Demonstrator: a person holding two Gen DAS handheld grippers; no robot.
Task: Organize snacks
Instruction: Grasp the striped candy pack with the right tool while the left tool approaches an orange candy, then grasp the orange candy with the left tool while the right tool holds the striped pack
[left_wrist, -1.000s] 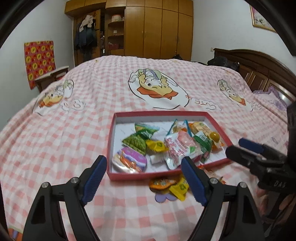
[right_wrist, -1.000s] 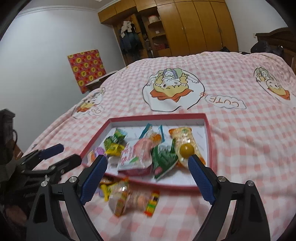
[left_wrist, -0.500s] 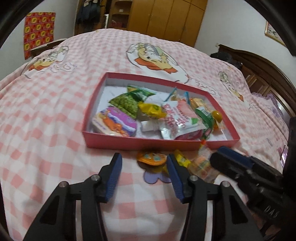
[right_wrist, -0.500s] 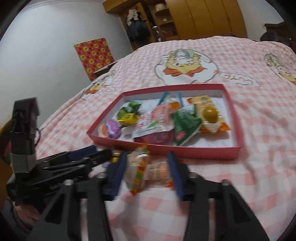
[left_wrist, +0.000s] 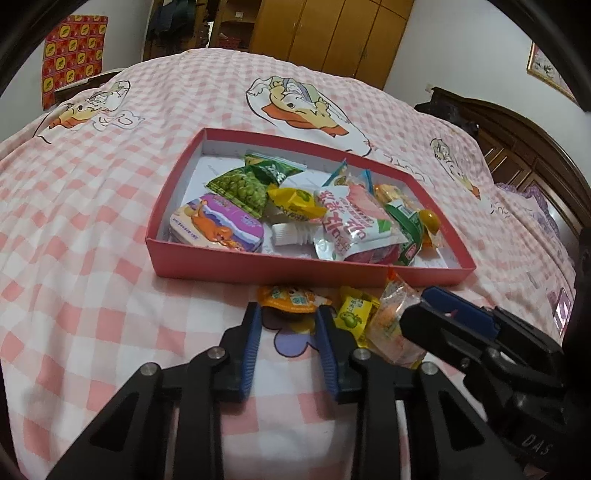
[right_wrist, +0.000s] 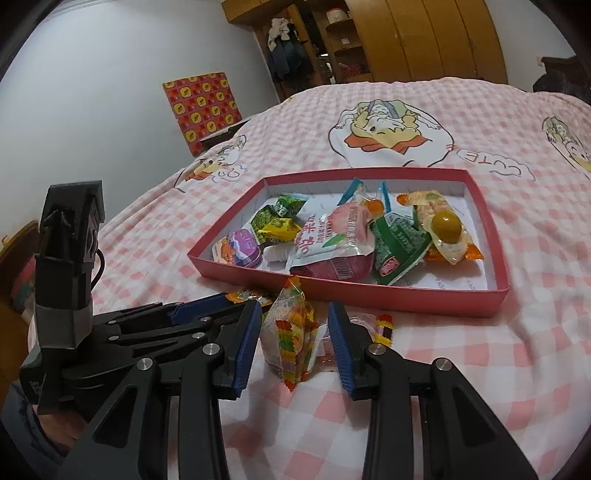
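Inside, the red box (left_wrist: 258, 264) holds mixed snack packets (left_wrist: 347, 225).

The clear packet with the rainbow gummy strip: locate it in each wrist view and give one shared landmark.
Left wrist view: the clear gummy packet lies lower right, before the red box, by the right gripper.
Right wrist view: bottom centre, between the fingers.
Shared landmark: the red box.

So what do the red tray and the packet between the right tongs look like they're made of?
The red tray looks like thin cardboard: matte red outside, plain white inside, with sharp folded corners. The packet gripped by the right tongs looks like clear glossy plastic film: it crinkles, catches the light, and coloured contents show through it.
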